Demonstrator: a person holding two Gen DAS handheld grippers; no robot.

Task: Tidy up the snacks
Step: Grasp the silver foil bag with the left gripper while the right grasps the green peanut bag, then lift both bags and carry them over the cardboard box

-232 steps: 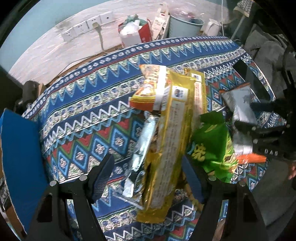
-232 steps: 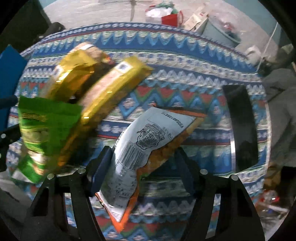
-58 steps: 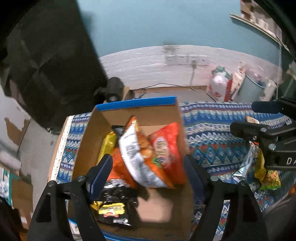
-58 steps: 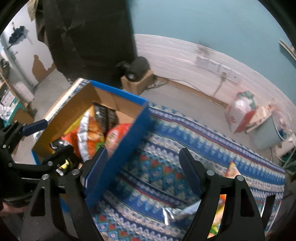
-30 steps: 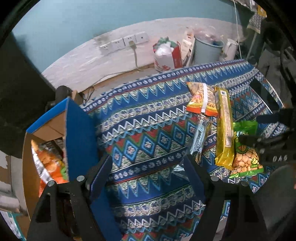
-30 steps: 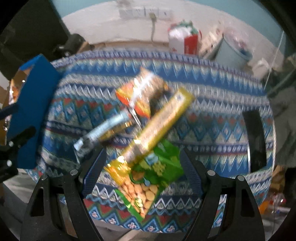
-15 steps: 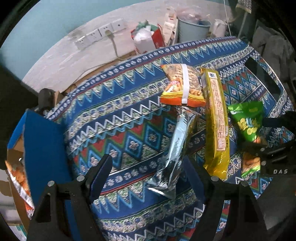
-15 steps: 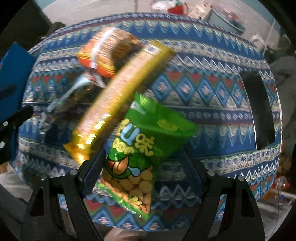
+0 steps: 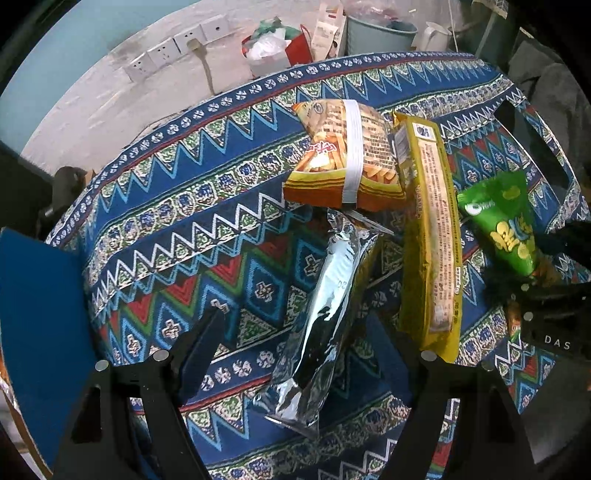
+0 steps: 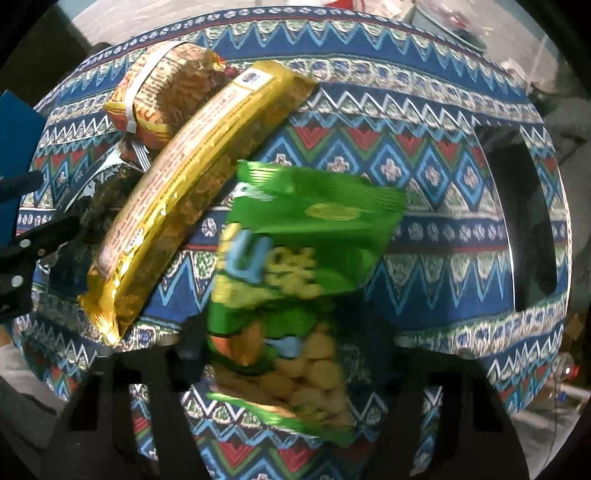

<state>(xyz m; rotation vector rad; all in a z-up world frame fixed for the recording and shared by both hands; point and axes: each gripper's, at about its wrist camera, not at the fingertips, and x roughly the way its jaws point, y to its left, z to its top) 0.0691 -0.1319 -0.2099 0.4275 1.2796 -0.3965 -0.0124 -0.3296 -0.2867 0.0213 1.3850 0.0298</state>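
Note:
Several snack packs lie on the patterned tablecloth [image 9: 177, 236]. A silver foil pack [image 9: 325, 306] lies between the open fingers of my left gripper [image 9: 291, 339]. Beyond it are an orange chips bag [image 9: 343, 151] and a long yellow pack [image 9: 428, 229]. A green peanut bag [image 10: 295, 280] lies between the open fingers of my right gripper [image 10: 291, 354]; it also shows in the left wrist view [image 9: 502, 225], where the right gripper [image 9: 546, 295] is at the right edge. The yellow pack [image 10: 192, 177] and orange bag [image 10: 162, 92] show in the right wrist view too.
The blue wall of the cardboard box [image 9: 40, 325] stands at the table's left end. A dark slot [image 10: 524, 221] opens in the cloth at the right. Behind the table are wall sockets [image 9: 177, 48], a red bag [image 9: 280, 48] and a bin [image 9: 376, 29].
Both grippers have come away from the box and down over the table. The left has closed in around the silver pack, the right around the green bag.

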